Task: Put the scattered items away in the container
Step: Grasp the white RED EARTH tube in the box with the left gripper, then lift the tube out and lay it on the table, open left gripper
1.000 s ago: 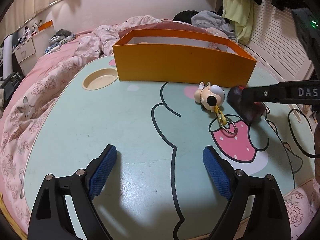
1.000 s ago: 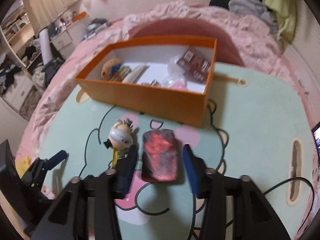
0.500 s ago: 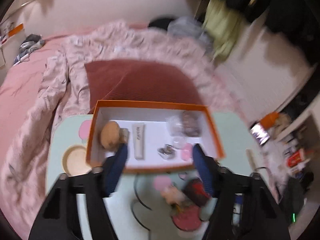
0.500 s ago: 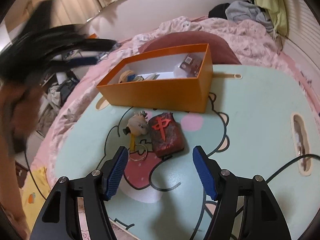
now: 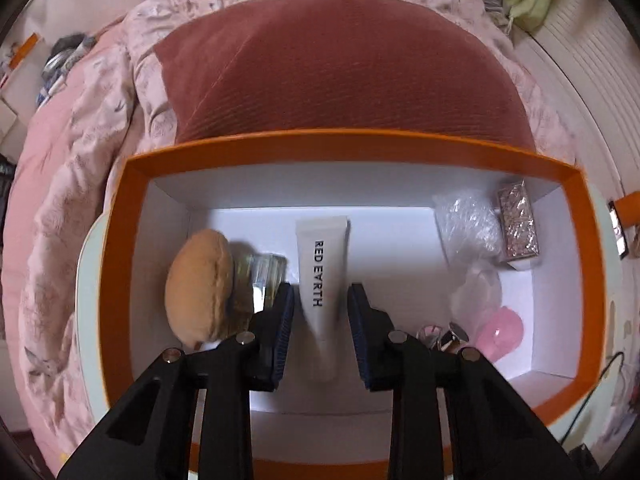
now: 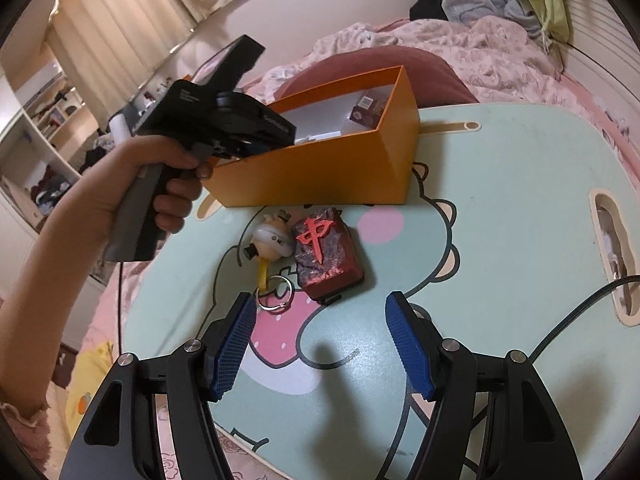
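Inside orange box [image 5: 120,240]: left gripper [image 5: 320,332] astride tube [image 5: 322,280].

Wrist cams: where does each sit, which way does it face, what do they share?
Left wrist: above the orange box, facing down inside; left gripper fingers straddle the white tube.
Right wrist: low over the table, facing forward at the red mahjong block and keychain; open right gripper and left hand show.
Shared: the orange box.
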Available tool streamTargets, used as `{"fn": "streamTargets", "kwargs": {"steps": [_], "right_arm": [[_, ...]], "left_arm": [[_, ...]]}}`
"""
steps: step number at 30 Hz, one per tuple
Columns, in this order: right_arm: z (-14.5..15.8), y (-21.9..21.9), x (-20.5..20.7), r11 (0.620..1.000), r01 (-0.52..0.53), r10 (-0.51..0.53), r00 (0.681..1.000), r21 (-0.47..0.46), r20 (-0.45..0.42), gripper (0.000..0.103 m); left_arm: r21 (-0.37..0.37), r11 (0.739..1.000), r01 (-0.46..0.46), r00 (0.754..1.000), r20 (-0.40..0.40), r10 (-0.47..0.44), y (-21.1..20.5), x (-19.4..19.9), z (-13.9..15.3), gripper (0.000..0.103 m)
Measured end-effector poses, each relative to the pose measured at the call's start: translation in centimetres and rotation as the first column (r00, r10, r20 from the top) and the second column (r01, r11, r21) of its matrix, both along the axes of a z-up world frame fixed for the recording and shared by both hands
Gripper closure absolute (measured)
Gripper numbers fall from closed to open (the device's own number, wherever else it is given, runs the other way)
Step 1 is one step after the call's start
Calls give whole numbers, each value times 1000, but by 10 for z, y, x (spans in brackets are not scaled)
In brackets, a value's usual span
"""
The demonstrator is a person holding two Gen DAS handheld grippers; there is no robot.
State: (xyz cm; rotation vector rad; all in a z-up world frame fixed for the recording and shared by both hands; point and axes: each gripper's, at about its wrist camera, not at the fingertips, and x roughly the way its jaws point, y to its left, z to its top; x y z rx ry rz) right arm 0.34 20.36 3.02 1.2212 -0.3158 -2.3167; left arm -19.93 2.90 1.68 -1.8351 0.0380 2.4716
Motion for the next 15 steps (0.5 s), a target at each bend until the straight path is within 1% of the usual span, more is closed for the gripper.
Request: {"fn": "streamTargets", "kwargs": {"steps": [3, 5, 7, 9, 12, 13, 15], "right_arm": [[0, -1, 0, 1000, 1, -1, 1000, 2, 0, 35], [0, -1, 0, 1000, 1, -1, 1000, 6, 0, 35], [-1, -2, 0, 1000, 2, -2, 1000, 10, 2, 35], [-2, -2, 0, 1000, 6, -7, 1000, 18, 5, 35], [-3, -2, 0, 999, 20, -20, 1000, 35, 7, 35], [-3, -2, -1, 999, 25, -25, 1000, 43, 6, 35], [-5, -1, -2, 998, 30, -31, 999, 55, 11, 35]], "left_arm": [[30, 1000, -2, 1000, -7, 2, -2, 1, 1, 82], [89, 996, -9, 999, -45, 13, -8, 5, 10, 82], [148, 989, -4, 994, -106, 20, -13, 14, 32, 82], [176, 984, 25, 986, -167, 5, -13, 27, 56, 82], [213, 972, 99, 966, -256, -43, -13, 68, 92, 81], [227, 967, 120, 962, -268, -56, -13, 80, 98, 81], [255, 955, 154, 958, -275, -81, -14, 107, 99, 81]]}}
